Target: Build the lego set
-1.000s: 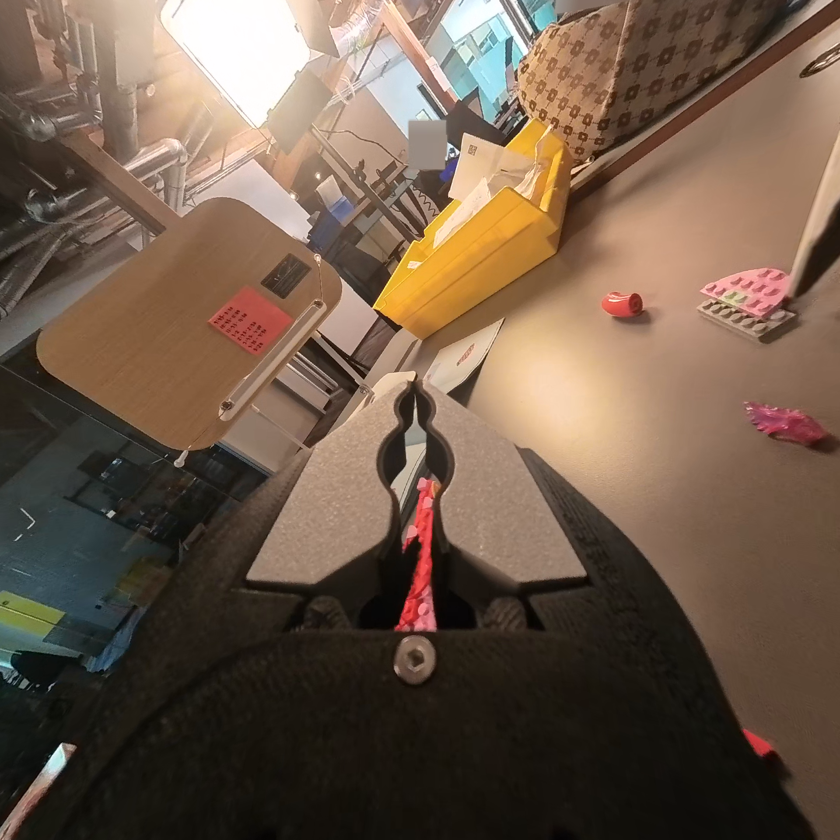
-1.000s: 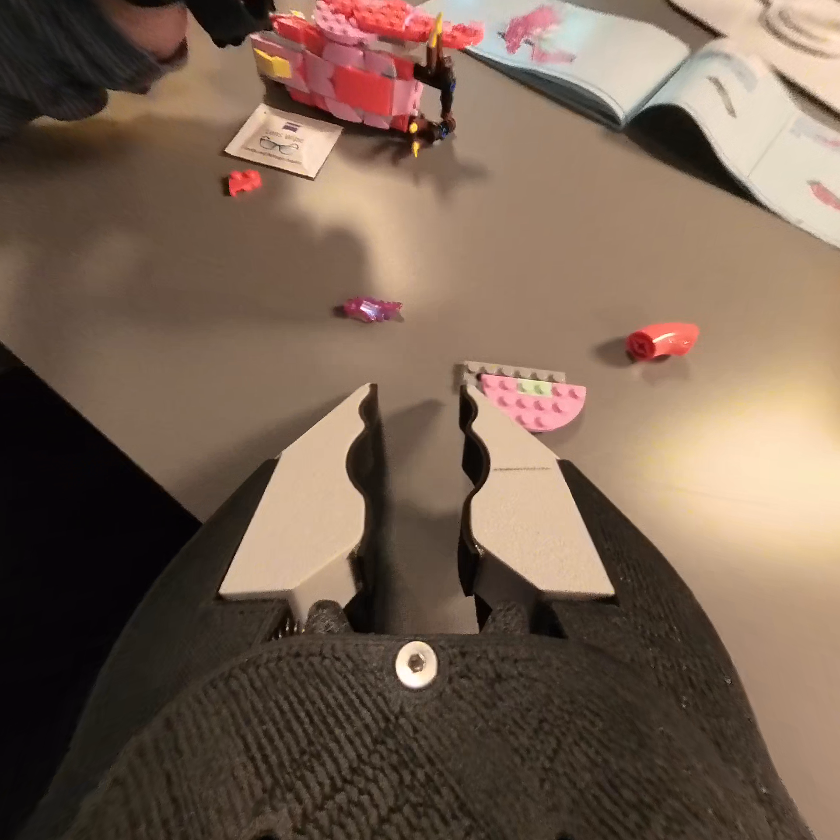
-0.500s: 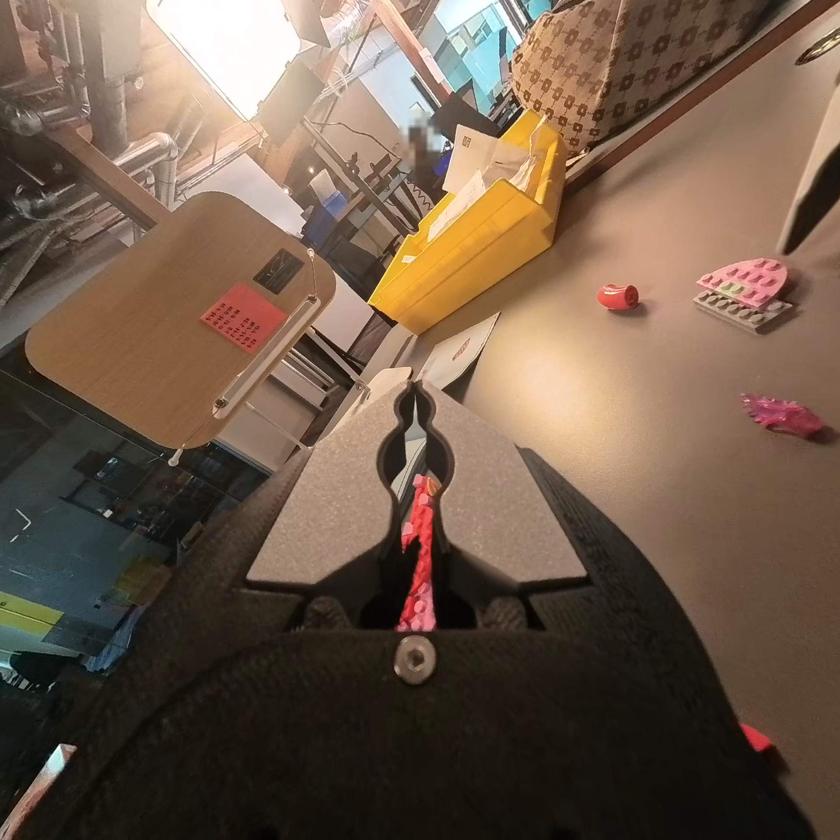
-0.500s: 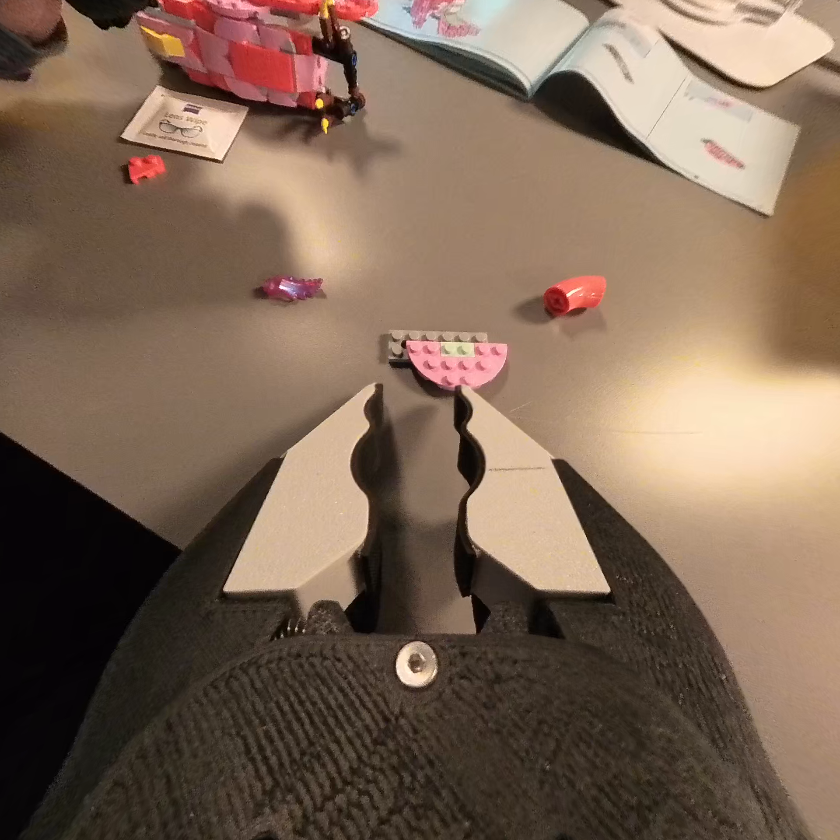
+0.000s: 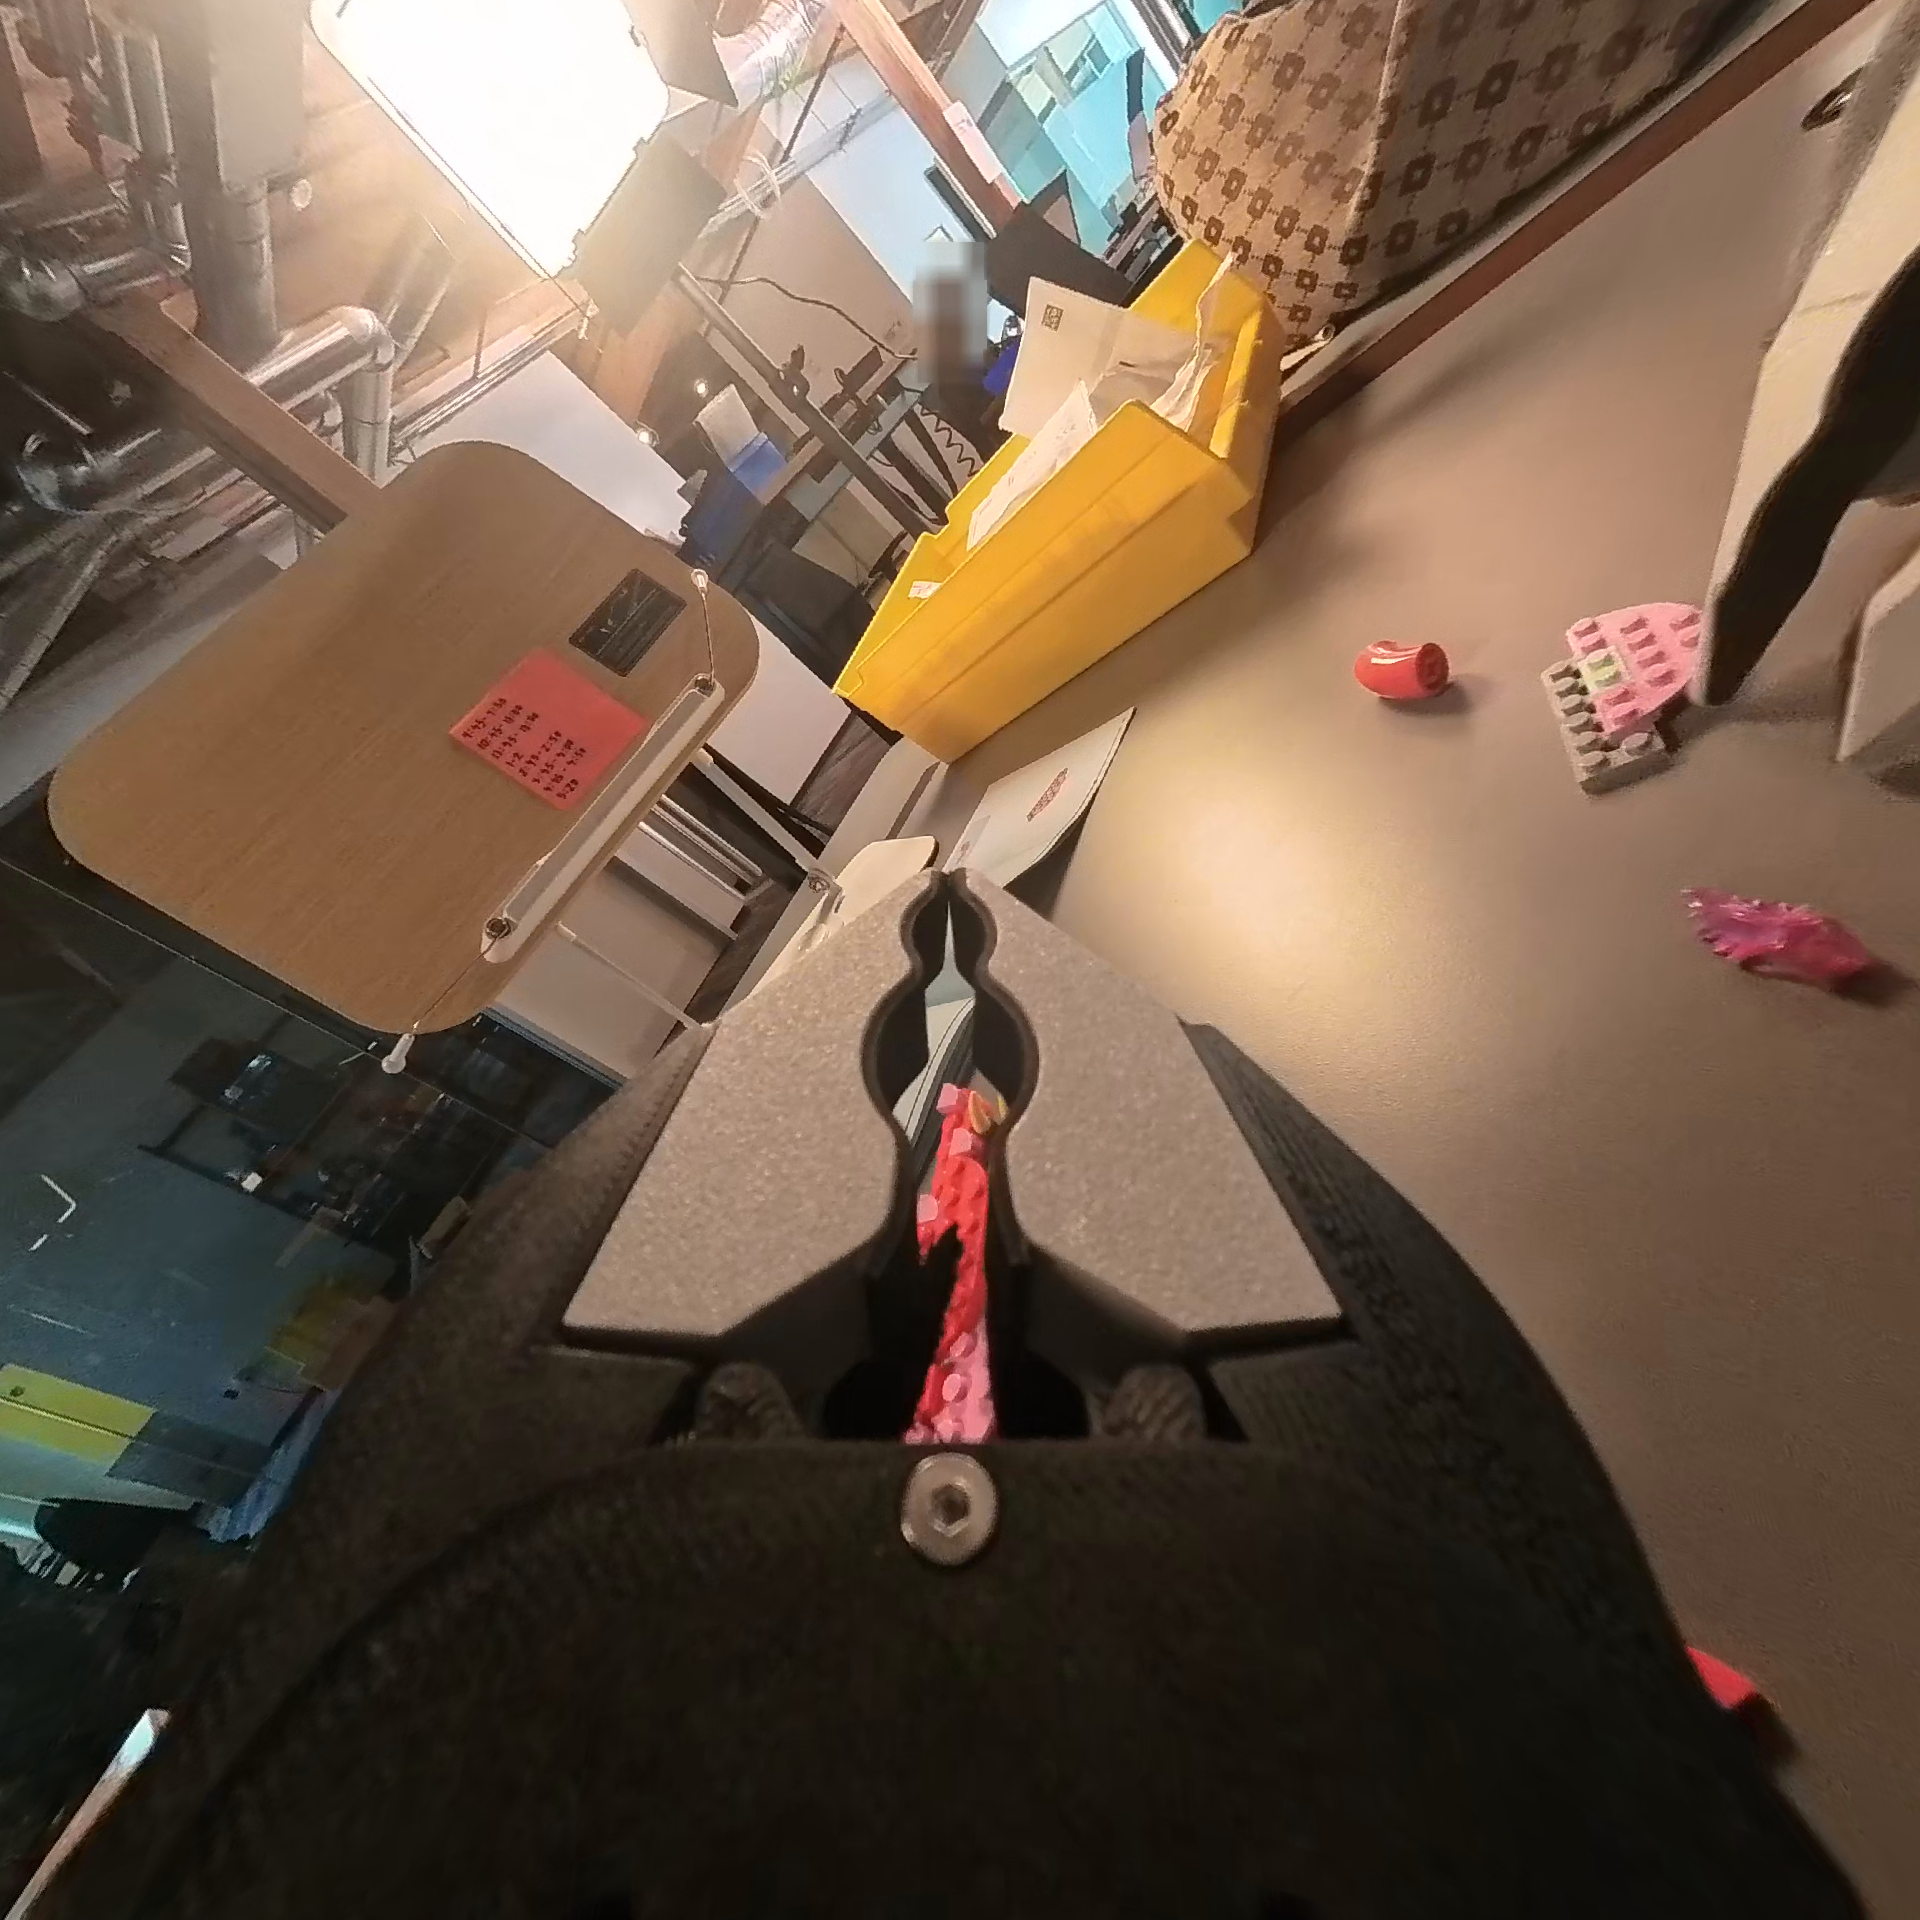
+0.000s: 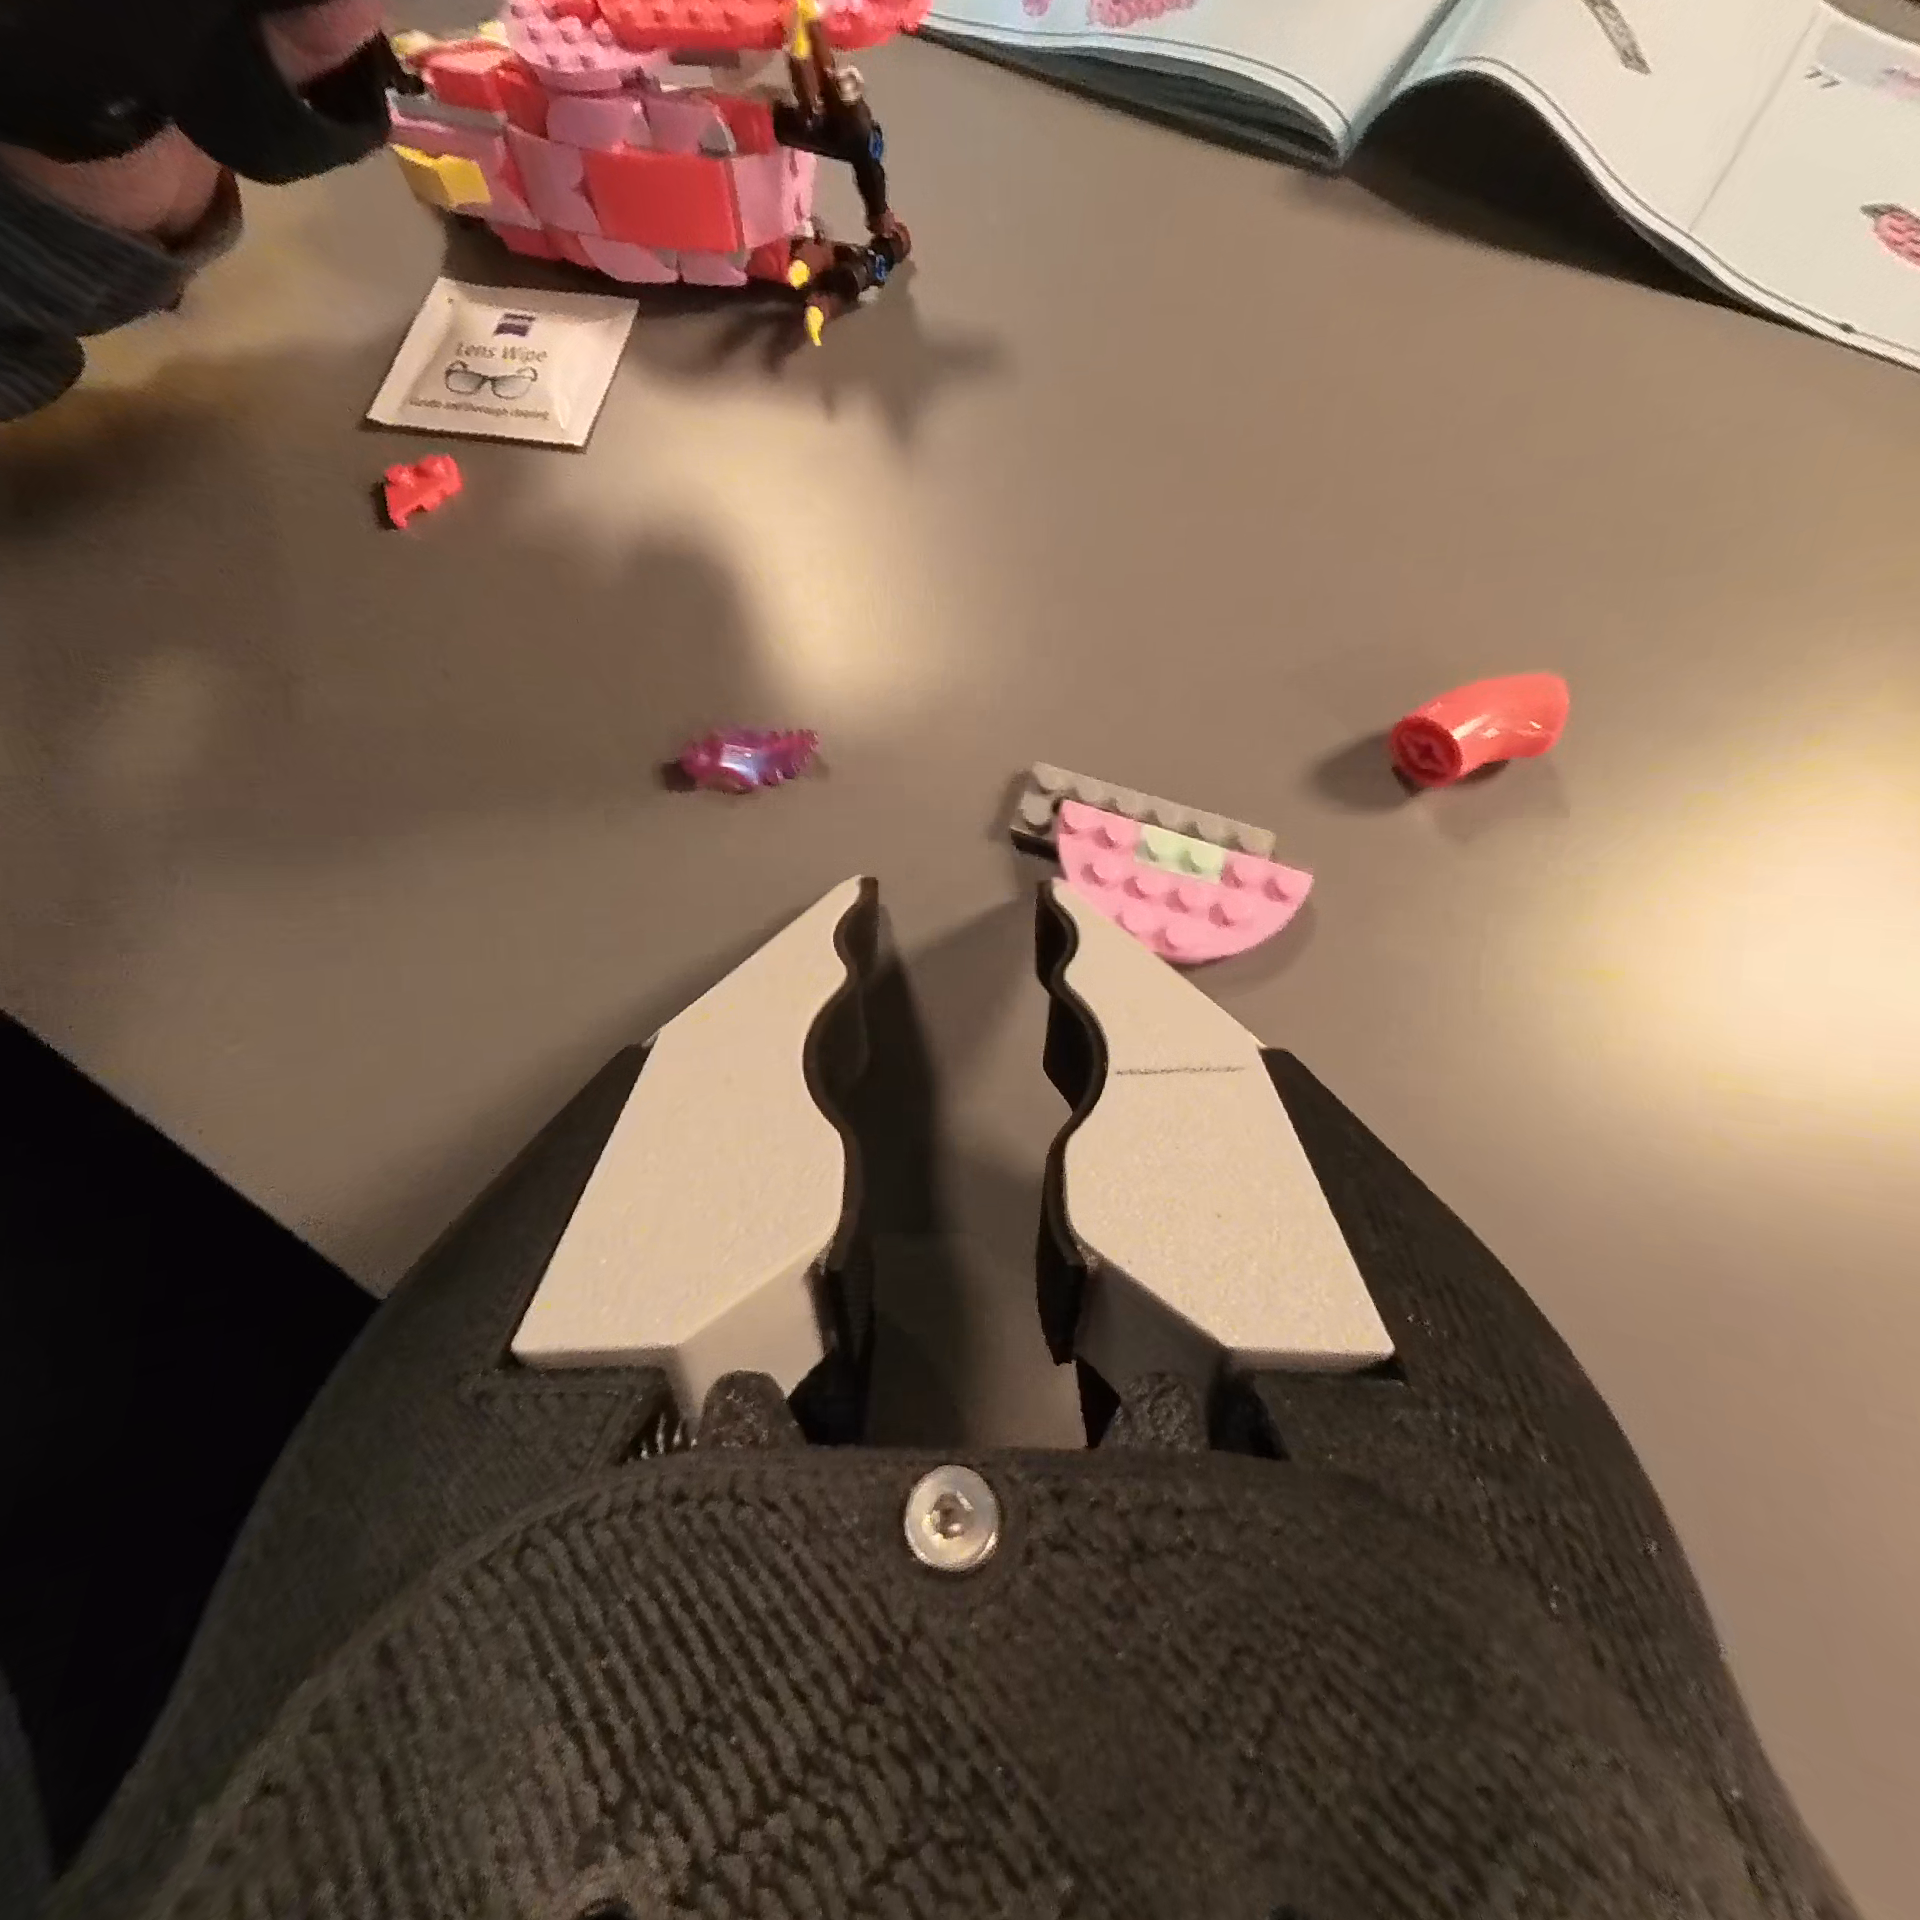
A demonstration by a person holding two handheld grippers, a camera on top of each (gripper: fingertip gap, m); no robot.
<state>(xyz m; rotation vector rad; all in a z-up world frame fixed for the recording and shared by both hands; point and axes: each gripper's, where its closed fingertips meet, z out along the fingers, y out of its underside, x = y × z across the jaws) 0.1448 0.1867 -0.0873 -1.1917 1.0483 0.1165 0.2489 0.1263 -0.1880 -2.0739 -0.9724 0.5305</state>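
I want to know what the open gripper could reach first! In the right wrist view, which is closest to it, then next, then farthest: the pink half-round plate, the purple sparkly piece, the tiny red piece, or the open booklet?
From the right gripper:
1. Pink half-round plate, beside its right fingertip.
2. Purple sparkly piece, ahead and left.
3. Tiny red piece, farther left.
4. Open booklet, far off at the top right.

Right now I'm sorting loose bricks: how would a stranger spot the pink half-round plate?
On the grey table, look just ahead of the open right gripper. The pink half-round plate overlaps a grey strip plate; only it carries a pale green tile.
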